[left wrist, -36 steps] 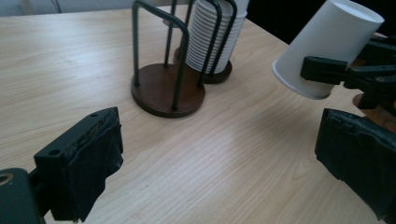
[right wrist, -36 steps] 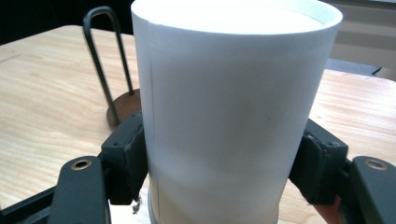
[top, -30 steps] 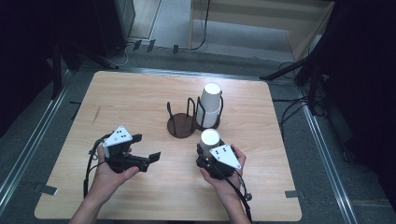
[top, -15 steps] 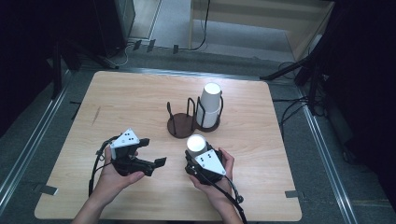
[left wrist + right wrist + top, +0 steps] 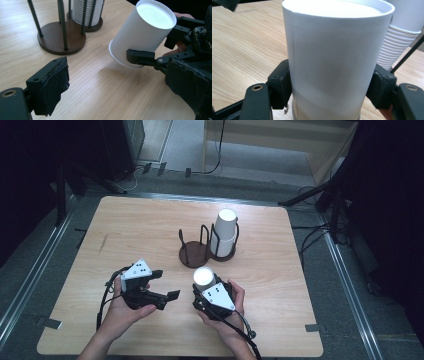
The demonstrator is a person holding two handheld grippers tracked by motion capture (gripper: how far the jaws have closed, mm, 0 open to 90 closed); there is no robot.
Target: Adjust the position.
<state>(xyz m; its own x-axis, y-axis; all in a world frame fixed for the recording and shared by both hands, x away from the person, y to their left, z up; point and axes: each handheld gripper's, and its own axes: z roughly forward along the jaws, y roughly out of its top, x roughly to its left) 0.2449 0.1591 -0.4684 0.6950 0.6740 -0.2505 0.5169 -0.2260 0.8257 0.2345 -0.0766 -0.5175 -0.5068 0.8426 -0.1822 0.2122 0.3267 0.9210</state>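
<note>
A: What is happening near the table's front edge?

B: The right gripper [image 5: 205,287] is clamping an upside-down white paper cup [image 5: 203,277], tilted, rim just above the wood. The left gripper [image 5: 162,285] is waiting beside it, jaws apart.

A: Advice?

B: Squeeze gently; thin walls probably crush.

A: Beyond?

B: A dark wire cup holder [image 5: 194,248], one bay empty, one holding stacked cups [image 5: 224,233]; its rods are standing in the way.
</note>
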